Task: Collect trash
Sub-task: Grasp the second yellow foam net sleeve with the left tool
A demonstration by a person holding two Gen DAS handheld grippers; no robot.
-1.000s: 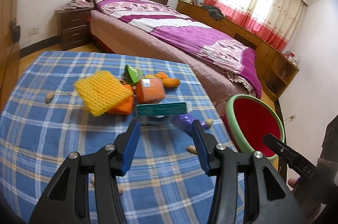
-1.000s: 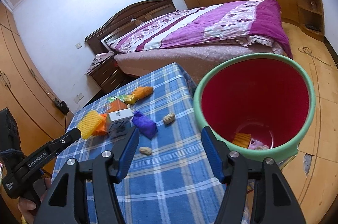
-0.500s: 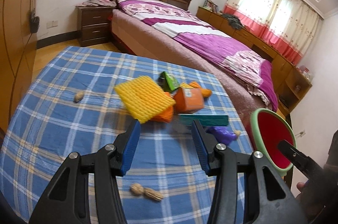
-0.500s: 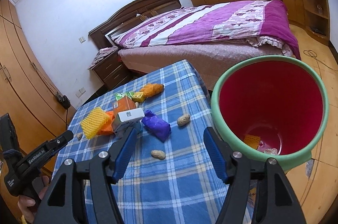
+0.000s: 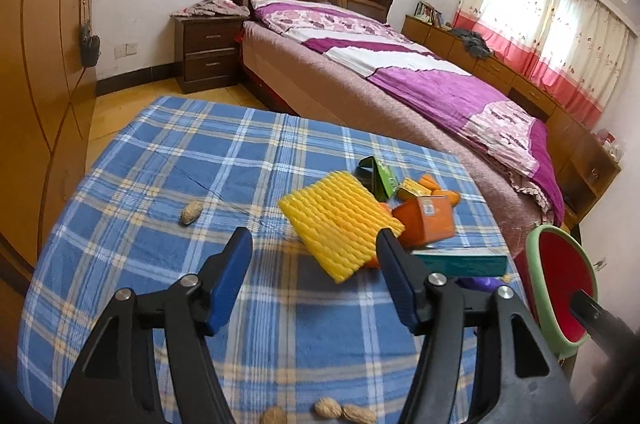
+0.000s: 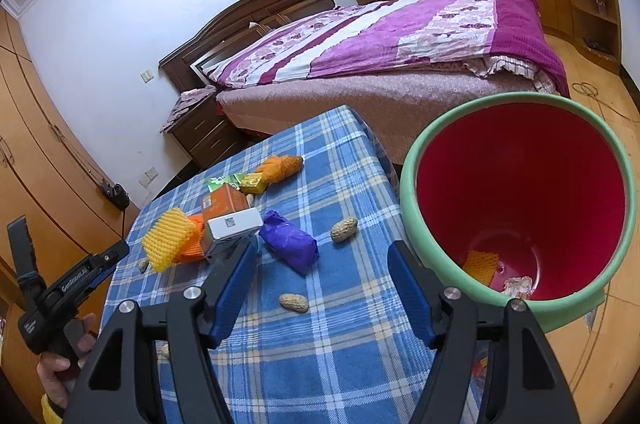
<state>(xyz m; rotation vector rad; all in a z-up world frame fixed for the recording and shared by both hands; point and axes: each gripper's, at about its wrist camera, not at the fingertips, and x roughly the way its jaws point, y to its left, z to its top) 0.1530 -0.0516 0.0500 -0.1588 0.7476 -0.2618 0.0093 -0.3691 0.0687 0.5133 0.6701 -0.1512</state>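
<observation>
Trash lies on the blue plaid table (image 5: pixel 168 159): a yellow foam net (image 5: pixel 340 220), an orange carton (image 5: pixel 426 222), a teal box (image 5: pixel 460 262), a green wrapper (image 5: pixel 378 173) and a peanut (image 5: pixel 190 212). My left gripper (image 5: pixel 314 266) is open and empty, just short of the yellow net. My right gripper (image 6: pixel 320 274) is open and empty above the table, near a purple wrapper (image 6: pixel 290 242) and peanuts (image 6: pixel 343 228). The green bin with red inside (image 6: pixel 516 199) stands off the table's right edge; scraps lie in its bottom.
A bed (image 5: pixel 400 79) with a purple cover stands behind the table, a nightstand (image 5: pixel 208 51) beside it. Wooden wardrobes (image 5: pixel 44 43) run along the left. More peanuts (image 5: pixel 344 410) lie at the table's near edge. The left gripper also shows in the right wrist view (image 6: pixel 96 264).
My left gripper has drawn back and swung left, so the yellow net now lies ahead of its fingers instead of the teal box. My right gripper shifted slightly left, staying open.
</observation>
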